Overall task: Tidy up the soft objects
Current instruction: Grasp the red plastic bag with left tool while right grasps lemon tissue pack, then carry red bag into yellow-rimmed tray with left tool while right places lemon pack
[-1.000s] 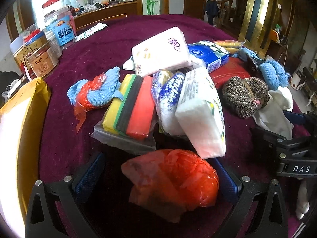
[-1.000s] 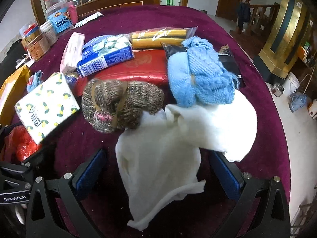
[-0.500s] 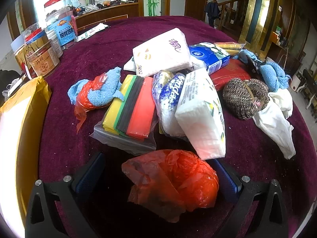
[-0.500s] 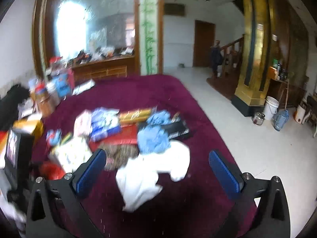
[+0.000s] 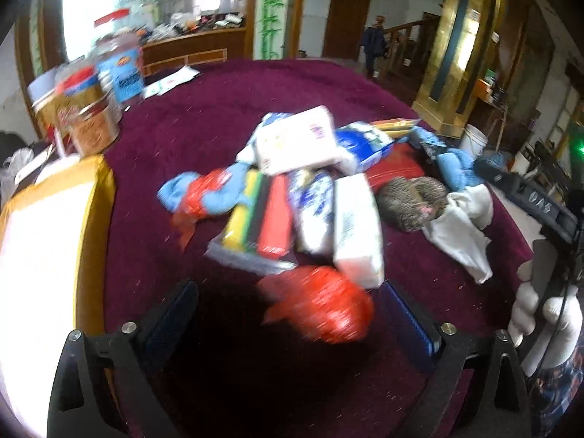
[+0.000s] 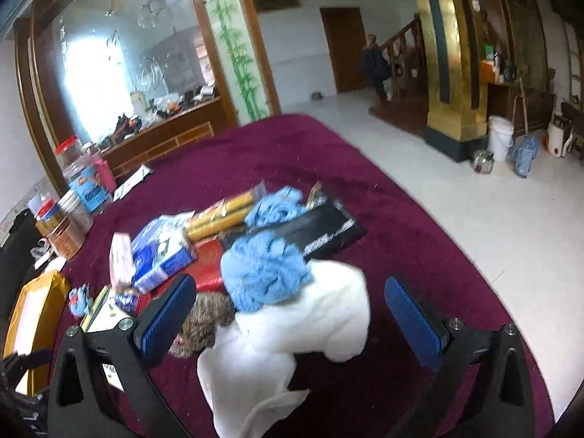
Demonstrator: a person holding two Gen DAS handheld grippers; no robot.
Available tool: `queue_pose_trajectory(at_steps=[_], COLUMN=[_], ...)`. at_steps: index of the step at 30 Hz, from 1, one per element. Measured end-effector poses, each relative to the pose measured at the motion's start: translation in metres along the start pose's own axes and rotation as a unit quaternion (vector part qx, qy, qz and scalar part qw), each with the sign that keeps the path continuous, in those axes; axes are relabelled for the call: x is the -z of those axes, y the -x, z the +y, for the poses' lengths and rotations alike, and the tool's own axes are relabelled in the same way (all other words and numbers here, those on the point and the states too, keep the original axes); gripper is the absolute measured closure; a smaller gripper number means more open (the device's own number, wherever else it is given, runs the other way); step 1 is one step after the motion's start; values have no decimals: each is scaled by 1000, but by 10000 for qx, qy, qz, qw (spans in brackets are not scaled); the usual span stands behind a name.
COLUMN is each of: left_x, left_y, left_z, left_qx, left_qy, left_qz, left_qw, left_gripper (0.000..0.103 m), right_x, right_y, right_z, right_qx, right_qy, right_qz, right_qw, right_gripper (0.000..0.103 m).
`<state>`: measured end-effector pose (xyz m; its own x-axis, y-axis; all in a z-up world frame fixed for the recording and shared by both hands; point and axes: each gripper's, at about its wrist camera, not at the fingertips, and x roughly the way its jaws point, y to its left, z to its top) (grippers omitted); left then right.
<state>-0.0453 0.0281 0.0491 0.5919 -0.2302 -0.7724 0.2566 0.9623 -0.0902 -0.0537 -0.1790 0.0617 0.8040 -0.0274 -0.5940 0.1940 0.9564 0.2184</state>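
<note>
Maroon cloth covers the counter (image 6: 383, 204); between my right gripper's (image 6: 290, 314) wide-apart fingers lies a limp white cloth (image 6: 292, 343), light, best pinched at a fold; left gripper (image 5: 288, 319) also gapes empty.

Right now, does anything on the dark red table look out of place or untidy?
Yes. The soft things lie in a loose heap: a white cloth sprawls crumpled, partly under a blue knitted bundle.

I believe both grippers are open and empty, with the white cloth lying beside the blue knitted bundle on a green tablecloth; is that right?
Not quite: the tablecloth is dark maroon, not green, as the right wrist view shows. The rest holds: the left gripper and right gripper are open and empty, and the white cloth lies beside the blue knitted bundle.
</note>
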Motion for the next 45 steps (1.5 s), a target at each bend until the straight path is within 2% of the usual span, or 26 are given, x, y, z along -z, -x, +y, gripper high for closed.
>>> queue_pose_trajectory(at_steps=[3, 7, 11, 13, 20, 23, 25, 26, 27, 28, 35, 37, 39, 41, 42, 45], left_x=[-1, 3, 10, 11, 15, 18, 19, 19, 20, 20, 25, 27, 29, 31, 33, 40], left_y=[-5, -10, -14, -16, -36, -36, -33, -33, -30, -29, 7, 21, 31, 38, 43, 59], left_z=[-9, -3, -7, -7, -8, -8, -5, -3, 0, 2, 17, 21, 27, 34, 37, 46], left_qx=[-96, -9, -67, 47, 242, 236, 262, 334, 354, 431, 878, 920, 1039, 1142, 1172, 1198], left_qy=[-104, 41, -303, -360, -155, -114, -25, 41, 118, 177, 541, 501, 581, 695, 740, 798], left_qz=[-17, 51, 38, 60, 364, 355, 294, 290, 234, 215, -131, -258, -322, -365, -405, -505], left_qw=[9999, 10000, 9995, 9993, 9989, 9990, 9992, 9990, 9990, 9987, 9946, 9942, 9924, 9903, 9895, 9883], left_gripper=[3, 3, 3, 3, 3, 3, 16, 32, 44, 48, 50, 50, 50, 50, 50, 50], right_x=[3, 4, 4, 4, 6, 7, 8, 8, 8, 8, 9, 8, 7, 7, 8, 14], right_y=[-7, -8, -10, -12, -15, -17, -16, -16, -16, -15, 1, 19, 33, 32, 25, -4], right_z=[1, 1, 0, 0, 1, 5, 7, 9, 10, 11, 26, 35, 47, 66, 75, 95], right_qx=[-119, -202, -278, -298, -221, -173, -151, -142, -124, -110, 85, -203, -897, -1729, -1984, -2224], right_qy=[-10, 1, -34, -56, -6, 54, 102, 126, 158, 194, 538, 596, 527, 425, 365, 170], right_qz=[268, 314, 400, 450, 454, 469, 450, 436, 421, 410, 128, 157, 444, 1028, 1330, 1975], right_qw=[9996, 9993, 9988, 9985, 9987, 9987, 9988, 9989, 9989, 9989, 9984, 9979, 9936, 9786, 9704, 9546], right_gripper=[0, 0, 0, 0, 0, 0, 0, 0, 0, 0, 0, 0, 0, 0, 0, 0])
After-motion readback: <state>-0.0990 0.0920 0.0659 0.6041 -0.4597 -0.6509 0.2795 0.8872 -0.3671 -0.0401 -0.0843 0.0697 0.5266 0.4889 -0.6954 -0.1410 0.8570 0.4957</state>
